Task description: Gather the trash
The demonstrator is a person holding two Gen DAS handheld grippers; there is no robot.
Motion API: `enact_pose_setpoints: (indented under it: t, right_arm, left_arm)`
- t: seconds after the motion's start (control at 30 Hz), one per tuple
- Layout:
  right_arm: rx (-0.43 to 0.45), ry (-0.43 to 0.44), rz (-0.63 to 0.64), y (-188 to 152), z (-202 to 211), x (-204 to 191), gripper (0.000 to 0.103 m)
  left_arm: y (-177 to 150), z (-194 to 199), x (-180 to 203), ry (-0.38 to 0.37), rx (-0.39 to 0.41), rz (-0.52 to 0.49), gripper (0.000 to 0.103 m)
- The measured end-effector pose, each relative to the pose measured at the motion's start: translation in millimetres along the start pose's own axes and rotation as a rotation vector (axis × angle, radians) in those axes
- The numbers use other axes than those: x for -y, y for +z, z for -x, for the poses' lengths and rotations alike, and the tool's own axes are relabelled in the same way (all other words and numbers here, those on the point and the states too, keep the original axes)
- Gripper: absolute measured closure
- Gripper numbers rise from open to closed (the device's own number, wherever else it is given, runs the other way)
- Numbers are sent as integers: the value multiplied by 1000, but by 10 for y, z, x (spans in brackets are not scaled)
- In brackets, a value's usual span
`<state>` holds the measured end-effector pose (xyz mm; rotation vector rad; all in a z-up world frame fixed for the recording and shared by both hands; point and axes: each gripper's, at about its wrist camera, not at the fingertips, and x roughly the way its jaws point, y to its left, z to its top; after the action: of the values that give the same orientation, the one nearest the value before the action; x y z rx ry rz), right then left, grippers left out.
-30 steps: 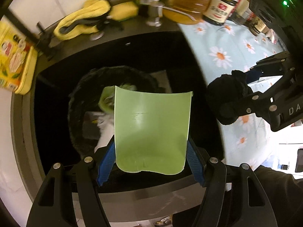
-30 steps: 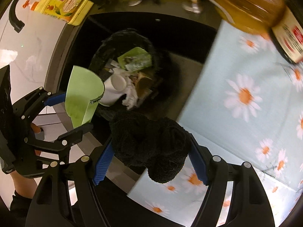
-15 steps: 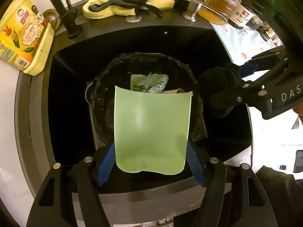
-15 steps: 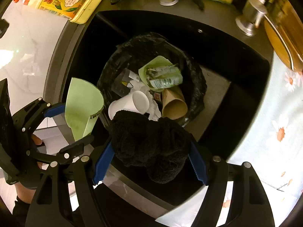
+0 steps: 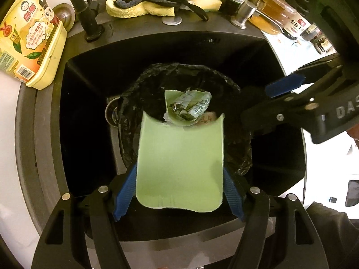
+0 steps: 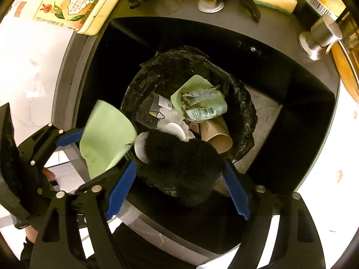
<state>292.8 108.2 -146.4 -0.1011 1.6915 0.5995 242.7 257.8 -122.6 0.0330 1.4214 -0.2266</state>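
Black fuzzy cloth [image 6: 181, 163] sits loose between your opening right claw [image 6: 179, 186] above the lined bin [image 6: 244, 103]; drop it, then release the left claw's [image 5: 179, 192] pinched green cup [image 5: 179, 165].

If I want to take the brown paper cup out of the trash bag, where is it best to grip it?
Probably at the open rim of the brown paper cup, coming from above: it lies on its side atop the trash in the bag, mouth facing the camera, so the rim is exposed while its bottom sits under the green wrapper.
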Motion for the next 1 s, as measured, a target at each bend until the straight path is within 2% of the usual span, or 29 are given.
enact_pose_setpoints:
  t: [0.07, 0.43, 0.67, 1.0]
  right_arm:
    - [7, -2, -9, -17, 21, 25, 19]
    - [54, 14, -29, -368, 252, 164, 19]
    - [107, -3, -18, -839, 481, 315, 19]
    - [196, 1, 1, -1621, 927, 741, 19]
  left_arm:
    - [10, -19, 2, 13, -7, -2, 30]
    - [-20, 79, 236, 22, 9, -11, 30]
    - [-121, 207, 615, 35, 33, -25, 30]
    - [-300, 418, 1360, 61, 85, 39, 30]
